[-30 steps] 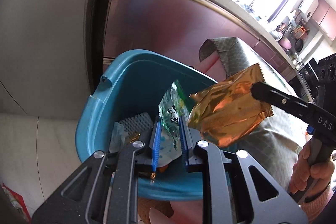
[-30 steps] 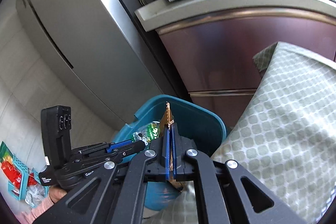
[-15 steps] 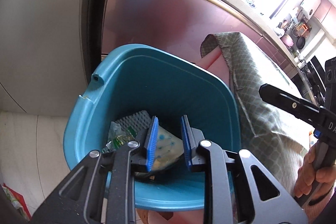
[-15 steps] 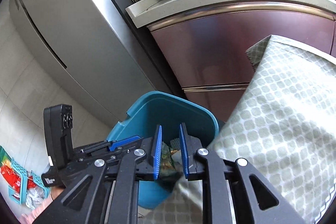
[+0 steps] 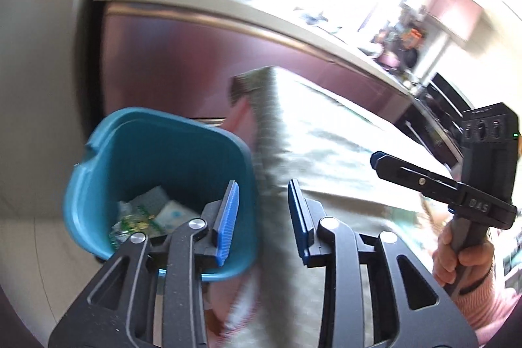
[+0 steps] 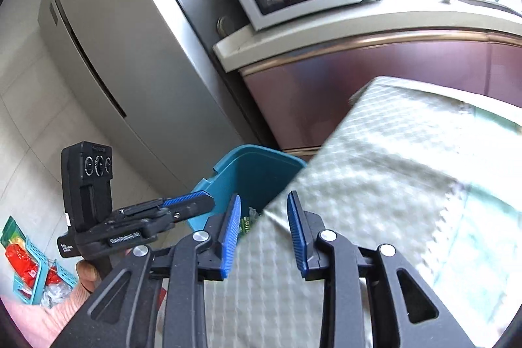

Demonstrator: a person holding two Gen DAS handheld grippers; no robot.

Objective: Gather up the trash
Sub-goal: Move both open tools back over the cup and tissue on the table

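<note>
Your left gripper (image 5: 262, 217) and right gripper (image 6: 262, 229) empty, jaws just parted, above the checked green tablecloth (image 6: 391, 201), teal plastic bin (image 5: 156, 158) of wrappers beside it, maroon glossy cabinets (image 6: 359, 80) behind.

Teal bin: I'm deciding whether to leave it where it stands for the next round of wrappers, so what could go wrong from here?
The teal bin stands right against the cloth-covered table; its near rim is hidden by the tablecloth in the right wrist view, so a drop could miss.

The left gripper and right gripper, both open and empty, are close together and might collide.
</note>
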